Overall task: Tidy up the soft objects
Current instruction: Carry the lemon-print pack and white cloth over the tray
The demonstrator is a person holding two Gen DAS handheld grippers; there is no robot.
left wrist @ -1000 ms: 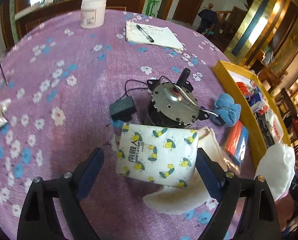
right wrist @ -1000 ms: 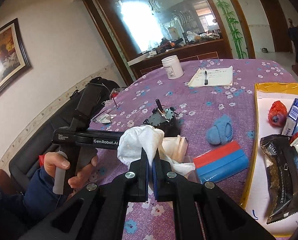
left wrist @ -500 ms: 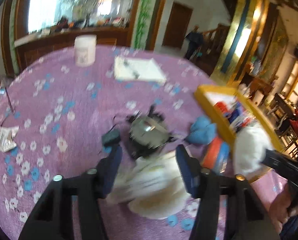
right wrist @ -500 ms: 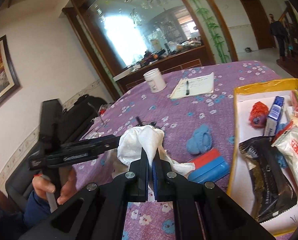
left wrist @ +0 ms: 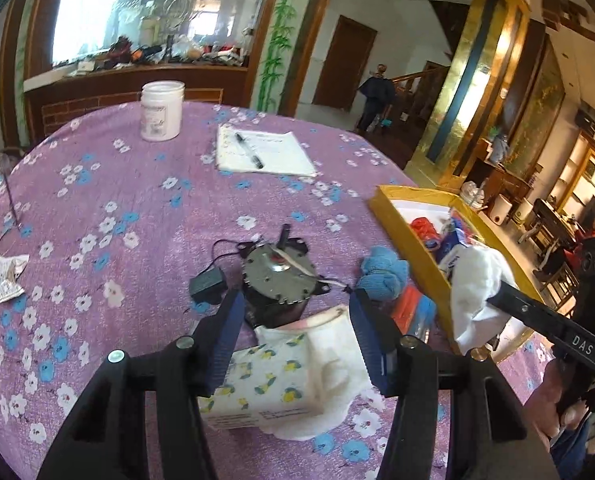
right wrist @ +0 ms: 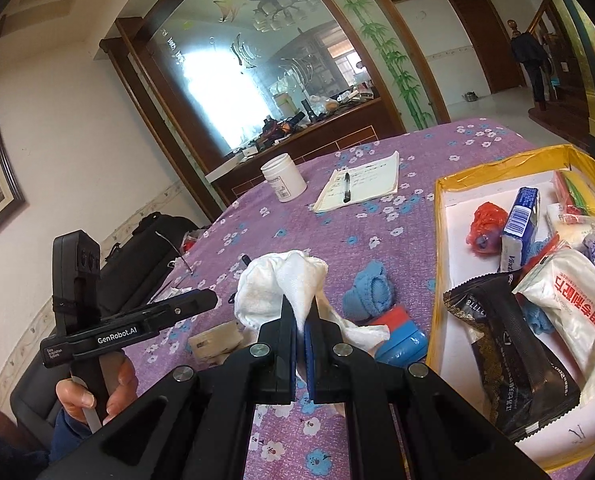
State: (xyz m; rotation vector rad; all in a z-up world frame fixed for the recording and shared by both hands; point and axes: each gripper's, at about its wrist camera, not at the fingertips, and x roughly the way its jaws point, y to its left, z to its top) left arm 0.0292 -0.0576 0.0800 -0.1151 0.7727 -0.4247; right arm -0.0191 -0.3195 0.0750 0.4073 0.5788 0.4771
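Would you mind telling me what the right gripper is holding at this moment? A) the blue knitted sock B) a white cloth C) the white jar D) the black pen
B: the right gripper is shut on a white cloth, which bunches up above its closed jaws, while the blue knitted sock lies untouched on the purple tablecloth beside it.

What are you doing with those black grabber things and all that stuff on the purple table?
A person is tidying soft things with a tool in each hand. The right tool is clamped on a white cloth, held up beside the yellow tray that already holds packets. The left tool has just been closing around the lemon-print tissue pack. A blue sock ball and a metal motor sit on the table.
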